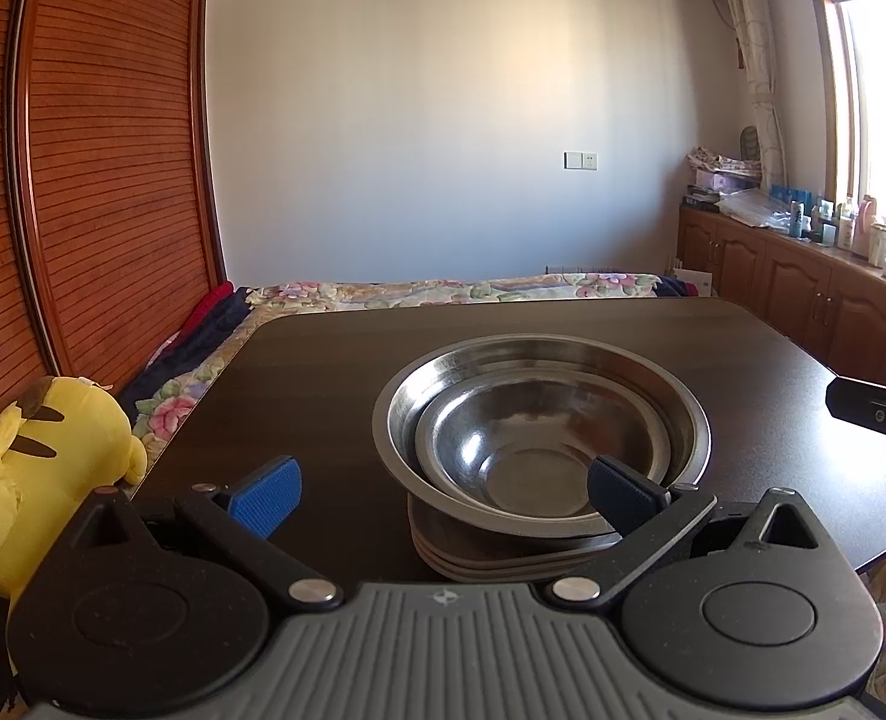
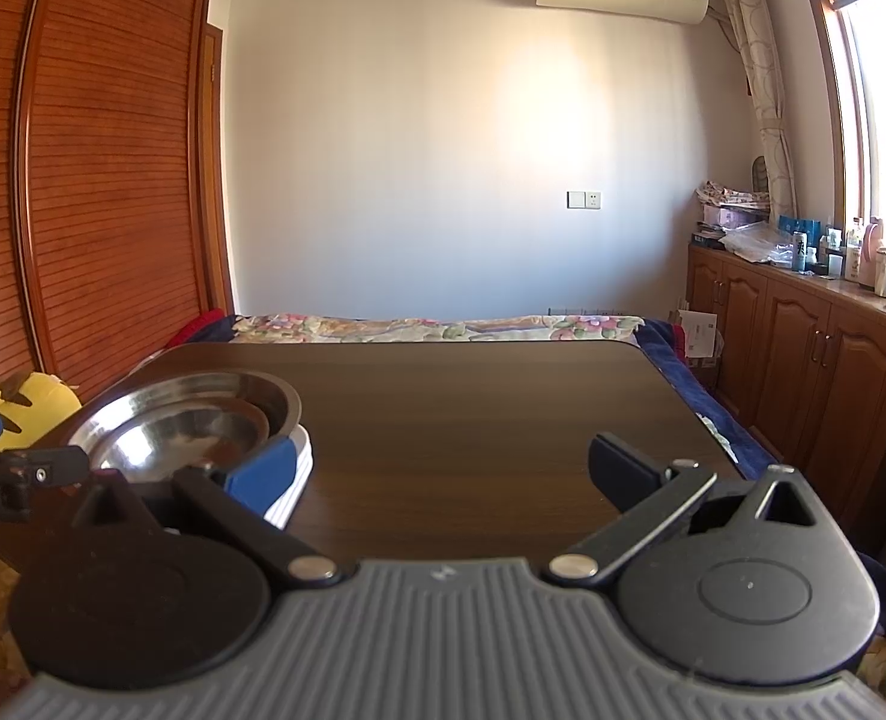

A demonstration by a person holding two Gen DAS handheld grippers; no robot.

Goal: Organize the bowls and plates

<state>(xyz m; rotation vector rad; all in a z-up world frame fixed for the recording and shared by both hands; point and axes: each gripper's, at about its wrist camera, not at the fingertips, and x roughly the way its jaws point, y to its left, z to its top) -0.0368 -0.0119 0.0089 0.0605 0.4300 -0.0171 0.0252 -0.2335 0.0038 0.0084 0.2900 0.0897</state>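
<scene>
Left wrist view: small steel bowl nested in large steel bowl, both atop stacked plates on dark table. Left gripper level, jaws wide apart, right pad just beside small bowl rim; contact unclear. Yellow plush toy left.

Right wrist view: right gripper jaws apart, holding nothing, over bare wood-grain tabletop; bowls left of it, beyond blue left pad.

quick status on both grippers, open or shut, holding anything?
Left hand-held gripper: open, holding nothing, by the stacked bowls.
Right hand-held gripper: open, holding nothing, over the table.
</scene>
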